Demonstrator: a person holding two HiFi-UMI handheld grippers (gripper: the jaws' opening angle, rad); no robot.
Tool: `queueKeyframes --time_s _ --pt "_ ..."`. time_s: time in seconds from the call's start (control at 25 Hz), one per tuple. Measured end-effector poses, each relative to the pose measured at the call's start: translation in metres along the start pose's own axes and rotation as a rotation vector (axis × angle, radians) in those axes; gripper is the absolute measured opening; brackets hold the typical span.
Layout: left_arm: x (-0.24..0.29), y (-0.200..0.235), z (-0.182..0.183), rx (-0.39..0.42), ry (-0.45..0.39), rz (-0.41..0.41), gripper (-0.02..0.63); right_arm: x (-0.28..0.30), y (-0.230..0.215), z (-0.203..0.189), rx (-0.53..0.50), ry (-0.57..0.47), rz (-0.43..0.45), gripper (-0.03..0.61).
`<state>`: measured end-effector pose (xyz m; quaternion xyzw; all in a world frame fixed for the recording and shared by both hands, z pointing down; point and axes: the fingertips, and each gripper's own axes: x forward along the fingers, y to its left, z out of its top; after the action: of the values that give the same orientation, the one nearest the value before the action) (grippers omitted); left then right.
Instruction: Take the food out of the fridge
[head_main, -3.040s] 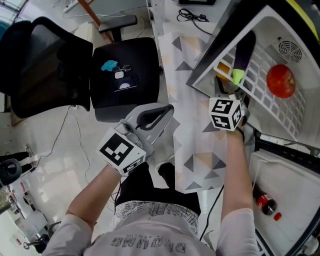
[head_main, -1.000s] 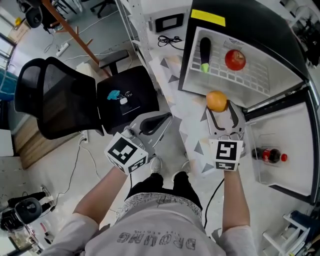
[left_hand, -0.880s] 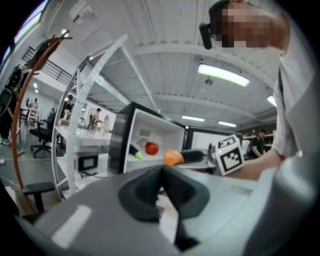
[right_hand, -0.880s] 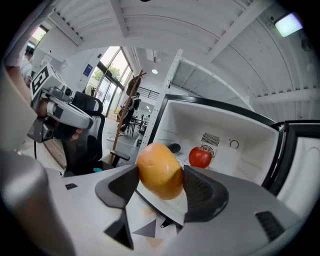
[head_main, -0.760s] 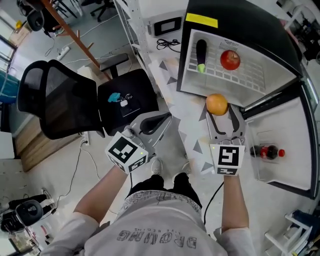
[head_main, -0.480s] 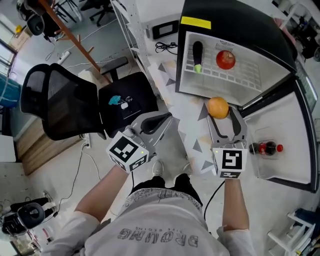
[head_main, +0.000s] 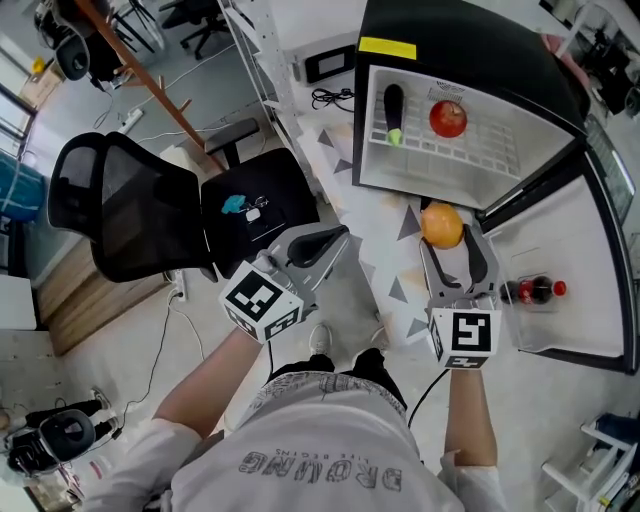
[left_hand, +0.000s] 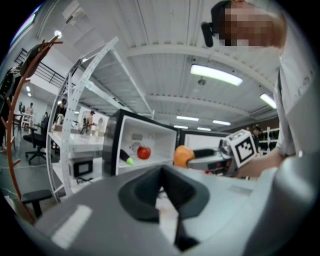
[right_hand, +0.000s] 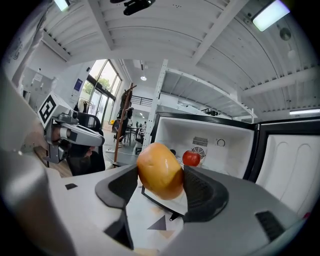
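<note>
My right gripper is shut on an orange, held in the air in front of the open fridge. In the right gripper view the orange sits clamped between the dark pads. On the fridge's white shelf lie a red apple and a dark eggplant with a green tip; both also show as the apple and the eggplant in the gripper views. My left gripper hangs shut and empty to the left, over the floor.
The fridge door stands open to the right, with a cola bottle in its rack. A black office chair with small items on its seat stands to the left. A patterned mat lies on the floor before the fridge.
My right gripper has drawn the orange out of the fridge and back toward me. The view has pulled away from the fridge. The left gripper has barely moved.
</note>
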<state>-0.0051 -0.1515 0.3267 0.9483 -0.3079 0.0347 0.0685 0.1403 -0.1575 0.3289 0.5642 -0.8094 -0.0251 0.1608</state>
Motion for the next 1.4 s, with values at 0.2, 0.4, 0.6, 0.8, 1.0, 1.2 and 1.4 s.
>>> queueKeyframes --time_s 0.2,0.4,0.6,0.8,1.0,1.2,1.4 --pt "0.002 -0.002 0.003 0.005 -0.003 -0.009 0.006 -0.011 -0.002 0.002 0.021 -0.006 -0.01 0.278" --pt "0.006 -0.001 0.006 0.008 -0.007 -0.017 0.006 -0.017 -0.003 0.007 0.036 -0.015 -0.012 0.278" --pt "0.008 0.0 0.008 0.01 -0.009 -0.023 0.006 -0.022 -0.001 0.012 0.059 -0.03 -0.019 0.278" --pt "0.01 0.001 0.007 0.01 -0.012 -0.025 0.006 -0.023 -0.001 0.015 0.067 -0.039 -0.019 0.278" --pt "0.011 0.002 0.007 0.008 -0.013 -0.026 0.006 -0.025 -0.002 0.018 0.074 -0.048 -0.021 0.278" --pt "0.014 0.002 0.006 0.006 -0.008 -0.028 0.006 -0.026 -0.003 0.019 0.083 -0.05 -0.02 0.278" --pt "0.017 0.0 0.005 0.005 -0.006 -0.033 0.006 -0.028 -0.007 0.016 0.089 -0.045 -0.024 0.278"
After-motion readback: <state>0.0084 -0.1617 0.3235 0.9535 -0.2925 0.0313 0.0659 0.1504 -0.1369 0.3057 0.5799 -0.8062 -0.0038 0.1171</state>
